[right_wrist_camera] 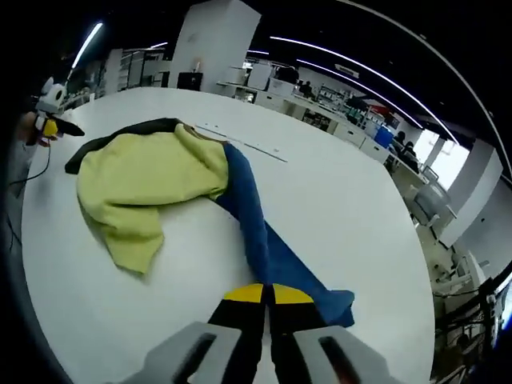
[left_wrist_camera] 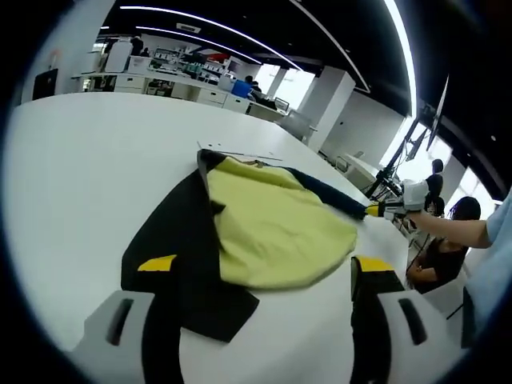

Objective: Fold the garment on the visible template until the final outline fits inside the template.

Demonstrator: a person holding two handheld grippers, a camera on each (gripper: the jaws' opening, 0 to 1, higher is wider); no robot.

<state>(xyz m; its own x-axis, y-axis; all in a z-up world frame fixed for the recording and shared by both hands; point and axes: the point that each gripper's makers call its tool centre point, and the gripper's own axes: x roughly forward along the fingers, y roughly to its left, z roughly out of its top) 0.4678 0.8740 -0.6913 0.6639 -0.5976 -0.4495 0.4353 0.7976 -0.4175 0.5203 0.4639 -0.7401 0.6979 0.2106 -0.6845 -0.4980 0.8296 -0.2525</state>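
the garment point(right_wrist_camera: 152, 180) is lying spread on the white counter point(right_wrist_camera: 336, 208), a yellow-green body with a dark panel on one side and a blue sleeve point(right_wrist_camera: 264, 248) running out on the other. in the right gripper view the blue sleeve is stretching as a long strip from the yellow-green body straight toward the camera, and its far end is disappearing under the tips of the right gripper point(right_wrist_camera: 268, 300). the jaws there are standing pressed together with the blue cloth at their tips, so they are clenched on the sleeve end. the sleeve's long axis is lining up with the jaws, pointing back at the garment body.

in the left gripper view the same garment point(left_wrist_camera: 272, 224) is lying ahead of the left gripper point(left_wrist_camera: 264, 268), whose jaws are standing wide apart and released; the dark panel point(left_wrist_camera: 192, 264) is reaching down between them, with its lower edge near the left-hand jaw, though no pinch is showing. the right gripper point(left_wrist_camera: 392, 210) is appearing beyond the garment's far side, holding a dark strip of cloth drawn out taut, with a person's arm behind it.

a thin pale strip point(right_wrist_camera: 240, 140) is lying on the counter just past the garment's collar end; whether it is marking the template's edge is not clear.

judging by this, the coming fold is turning on the sleeve: the right gripper is the one gripping it, and the body is lying directly ahead along the sleeve.
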